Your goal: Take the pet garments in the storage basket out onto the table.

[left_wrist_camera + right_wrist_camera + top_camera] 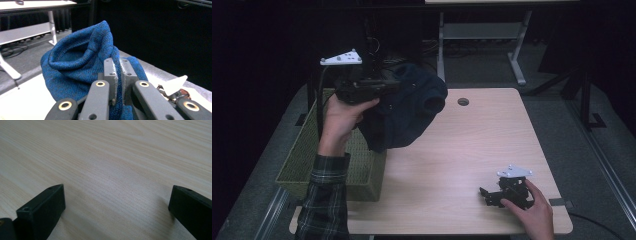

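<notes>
A dark blue knitted garment (404, 107) hangs in the air over the table's left side, beside the basket. My left gripper (387, 85) is shut on it; in the left gripper view the jaws press a fold of the blue knit (75, 65) between their grey pads (110, 75). At the table's front right, my right gripper (487, 196) rests low on the wooden top under a hand. In the right gripper view its two black jaws stand wide apart over bare wood (112, 170), with nothing between them.
A green woven basket (307, 155) sits at the table's left edge, below my left forearm. The table (492, 145) has a cable hole (463, 102) near its far edge. Another desk's white legs (517, 60) stand beyond on the grey floor.
</notes>
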Tool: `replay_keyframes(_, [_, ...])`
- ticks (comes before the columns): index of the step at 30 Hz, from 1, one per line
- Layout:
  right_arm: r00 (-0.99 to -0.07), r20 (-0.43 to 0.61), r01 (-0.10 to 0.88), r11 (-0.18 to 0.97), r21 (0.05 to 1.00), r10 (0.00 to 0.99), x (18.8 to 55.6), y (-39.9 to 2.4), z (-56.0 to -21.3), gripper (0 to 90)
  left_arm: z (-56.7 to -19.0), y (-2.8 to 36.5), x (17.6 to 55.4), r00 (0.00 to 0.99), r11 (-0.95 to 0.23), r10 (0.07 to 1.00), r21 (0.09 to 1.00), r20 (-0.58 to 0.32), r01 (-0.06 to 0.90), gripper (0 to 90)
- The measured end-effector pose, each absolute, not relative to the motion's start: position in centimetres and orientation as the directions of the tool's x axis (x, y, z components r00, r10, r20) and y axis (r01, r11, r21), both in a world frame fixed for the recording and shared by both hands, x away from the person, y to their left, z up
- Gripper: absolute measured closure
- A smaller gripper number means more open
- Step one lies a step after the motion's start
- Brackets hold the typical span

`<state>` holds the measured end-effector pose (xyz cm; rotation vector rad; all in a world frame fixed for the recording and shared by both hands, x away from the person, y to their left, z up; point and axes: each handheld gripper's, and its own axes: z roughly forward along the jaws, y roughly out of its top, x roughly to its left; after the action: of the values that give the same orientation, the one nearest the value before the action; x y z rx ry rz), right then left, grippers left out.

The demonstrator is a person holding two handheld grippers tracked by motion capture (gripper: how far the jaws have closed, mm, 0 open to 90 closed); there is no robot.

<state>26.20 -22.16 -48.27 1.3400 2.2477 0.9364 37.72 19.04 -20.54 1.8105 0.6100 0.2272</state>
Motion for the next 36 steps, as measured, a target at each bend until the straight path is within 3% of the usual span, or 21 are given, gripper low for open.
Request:
replay_keyframes(18, [-0.489,0.026,0.632,0.334,0.699,0.872,26.2,-22.2,-48.3,0.5,-21.9,12.4,38.9,0.893,-0.232,0.412,0.927,-0.183,0.296,85.8])
replay_keyframes(36, [-0.49,0.027,0.632,0.334,0.7,0.871,26.2,-22.1,-48.3,0.5,-27.5,7.1,41.2,0.903,-0.25,0.369,0.912,-0.221,0.325,85.7])
